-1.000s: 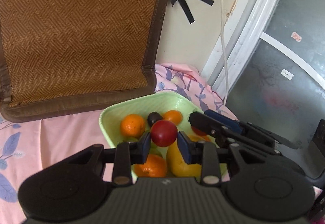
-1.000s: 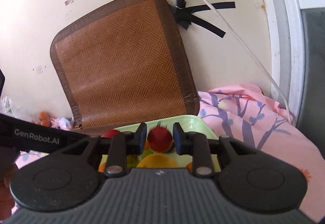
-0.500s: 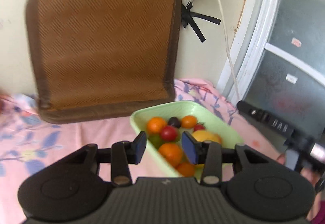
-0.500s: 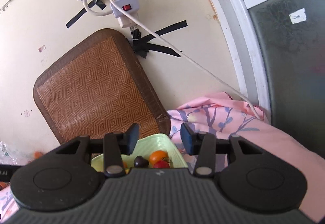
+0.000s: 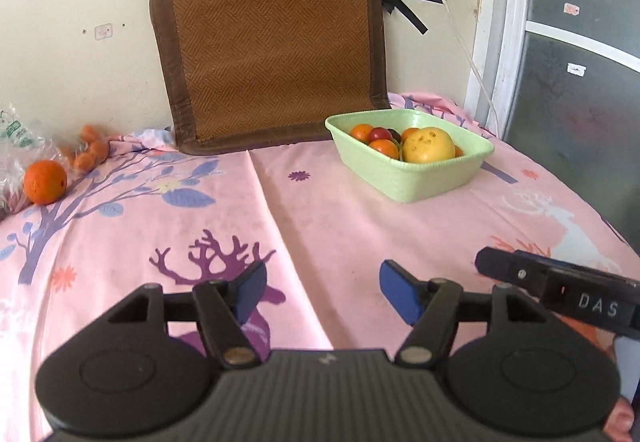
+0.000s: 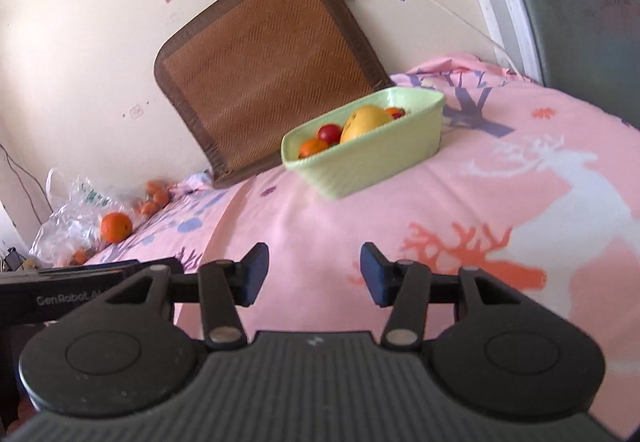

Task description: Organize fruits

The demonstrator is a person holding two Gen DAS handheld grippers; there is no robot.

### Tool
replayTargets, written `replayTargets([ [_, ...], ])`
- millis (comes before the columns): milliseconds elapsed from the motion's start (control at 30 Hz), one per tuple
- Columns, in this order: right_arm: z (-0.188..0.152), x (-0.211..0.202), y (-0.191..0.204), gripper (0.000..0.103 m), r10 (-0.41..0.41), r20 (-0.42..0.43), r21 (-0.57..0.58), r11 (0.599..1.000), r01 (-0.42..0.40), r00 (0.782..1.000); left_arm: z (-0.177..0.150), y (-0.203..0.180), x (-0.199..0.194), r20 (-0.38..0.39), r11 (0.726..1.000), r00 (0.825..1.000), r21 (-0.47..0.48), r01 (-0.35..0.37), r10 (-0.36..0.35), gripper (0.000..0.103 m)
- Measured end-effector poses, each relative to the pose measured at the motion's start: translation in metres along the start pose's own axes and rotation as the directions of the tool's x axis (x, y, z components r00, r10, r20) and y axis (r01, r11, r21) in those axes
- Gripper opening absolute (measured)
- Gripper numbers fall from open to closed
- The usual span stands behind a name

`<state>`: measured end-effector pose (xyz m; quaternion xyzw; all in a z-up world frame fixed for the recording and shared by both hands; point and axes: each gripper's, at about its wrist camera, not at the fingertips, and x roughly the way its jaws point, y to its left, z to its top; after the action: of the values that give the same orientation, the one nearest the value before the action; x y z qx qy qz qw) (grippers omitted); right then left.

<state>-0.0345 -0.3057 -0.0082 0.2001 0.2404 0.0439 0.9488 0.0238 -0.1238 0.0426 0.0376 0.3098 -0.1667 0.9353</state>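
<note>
A light green basket (image 5: 416,181) stands on the pink cloth at the back right, holding oranges, red tomatoes, a dark plum and a large yellow fruit (image 5: 428,144). It also shows in the right wrist view (image 6: 372,161). My left gripper (image 5: 322,292) is open and empty, low over the cloth, well short of the basket. My right gripper (image 6: 314,272) is open and empty, also back from the basket. A loose orange (image 5: 45,181) lies at the far left; it also shows in the right wrist view (image 6: 116,228).
A brown woven mat (image 5: 272,53) leans on the wall behind the basket. A clear plastic bag (image 6: 76,217) and small orange fruits (image 5: 90,151) lie at the left. A glass door (image 5: 580,81) stands at the right. The right gripper's body (image 5: 560,292) sits at my left gripper's right.
Both grippers let go of their red tomatoes into the basket, opened, and pulled back and away from it. The whole cloth is now in view.
</note>
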Motion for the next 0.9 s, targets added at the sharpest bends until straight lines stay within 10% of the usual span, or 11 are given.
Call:
replayTargets([
  [67, -0.009, -0.008, 0.006, 0.054, -0.003, -0.013, -0.004, 1.000, 0.003, 1.000, -0.009, -0.004, -0.008, 0.008, 1.000, 1.000, -0.002, -0.012, 0.012, 0.102],
  [900, -0.018, -0.039, 0.010, 0.068, -0.064, 0.043, 0.068, 0.996, 0.061, 0.997, -0.031, -0.007, -0.048, 0.068, 0.989, 0.986, 0.004, -0.150, 0.150, 0.103],
])
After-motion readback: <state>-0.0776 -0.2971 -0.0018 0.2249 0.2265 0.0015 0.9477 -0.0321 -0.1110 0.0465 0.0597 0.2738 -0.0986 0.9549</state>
